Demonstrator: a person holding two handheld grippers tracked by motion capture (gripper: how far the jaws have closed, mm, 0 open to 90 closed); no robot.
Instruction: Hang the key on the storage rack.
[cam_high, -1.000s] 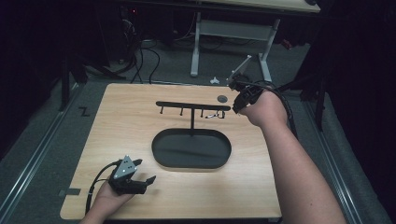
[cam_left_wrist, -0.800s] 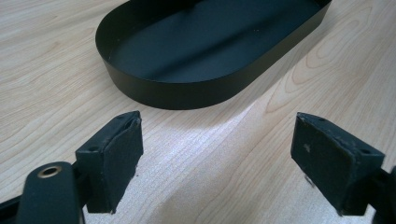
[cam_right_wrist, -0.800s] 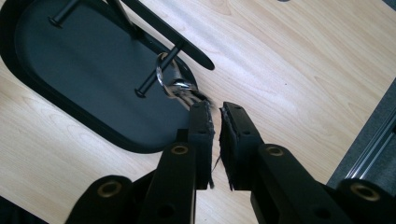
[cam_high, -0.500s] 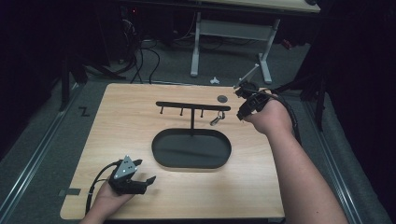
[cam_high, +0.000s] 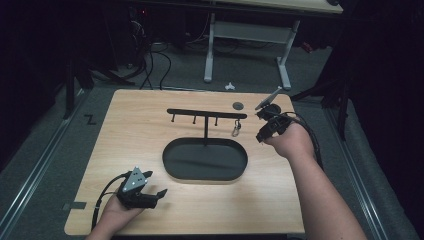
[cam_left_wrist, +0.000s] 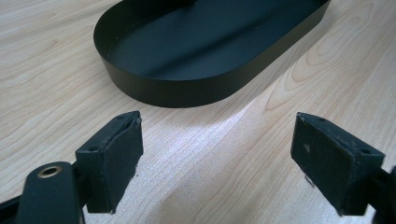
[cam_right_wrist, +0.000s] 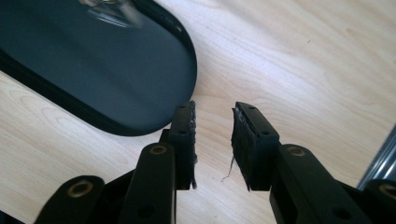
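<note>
A small dark round disc (cam_high: 238, 105) lies on the wooden table (cam_high: 130, 130) near its far edge. Beyond it, a white-legged desk (cam_high: 245, 30) stands on grey floor, with black cables (cam_high: 150, 65) trailing beside it.

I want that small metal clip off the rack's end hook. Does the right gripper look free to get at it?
Probably yes. The right gripper sits just right of the clip, jaws partly open and empty, with bare table between them. The rack bar above may crowd it.
</note>
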